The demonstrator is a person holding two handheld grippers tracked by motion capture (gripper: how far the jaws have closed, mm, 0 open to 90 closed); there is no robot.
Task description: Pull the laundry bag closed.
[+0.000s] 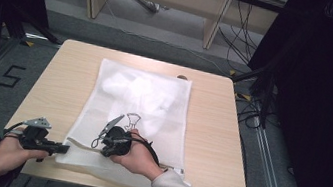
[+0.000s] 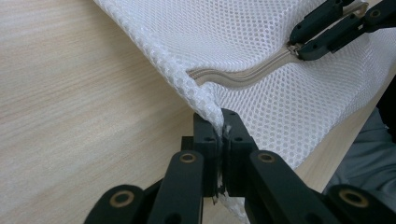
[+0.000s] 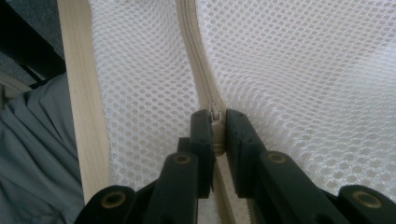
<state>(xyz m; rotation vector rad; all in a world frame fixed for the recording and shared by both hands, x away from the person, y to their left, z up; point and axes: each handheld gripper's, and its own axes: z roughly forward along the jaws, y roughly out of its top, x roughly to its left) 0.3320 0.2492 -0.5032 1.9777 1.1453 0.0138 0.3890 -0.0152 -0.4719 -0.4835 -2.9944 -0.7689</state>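
A white mesh bag (image 1: 150, 121) lies flat on the wooden table (image 1: 65, 82), with pale clothes (image 1: 139, 92) showing through it. A beige zipper (image 2: 243, 74) runs along its near edge. My left gripper (image 2: 220, 121) is shut on the bag's near left corner, just past the zipper's end; the high view has it (image 1: 64, 148) at the table's front left. My right gripper (image 3: 215, 121) is shut on the zipper pull (image 3: 215, 116), a short way along the zipper (image 3: 194, 46) from that corner. In the left gripper view, the right gripper (image 2: 295, 49) bites the pull at the upper right.
The table's front edge (image 3: 81, 93) runs close beside the zipper, with the person's grey clothing (image 3: 37, 154) beyond it. Black curtains (image 1: 325, 98) stand at the right and far left. Cables and desk legs (image 1: 213, 27) lie on the floor behind the table.
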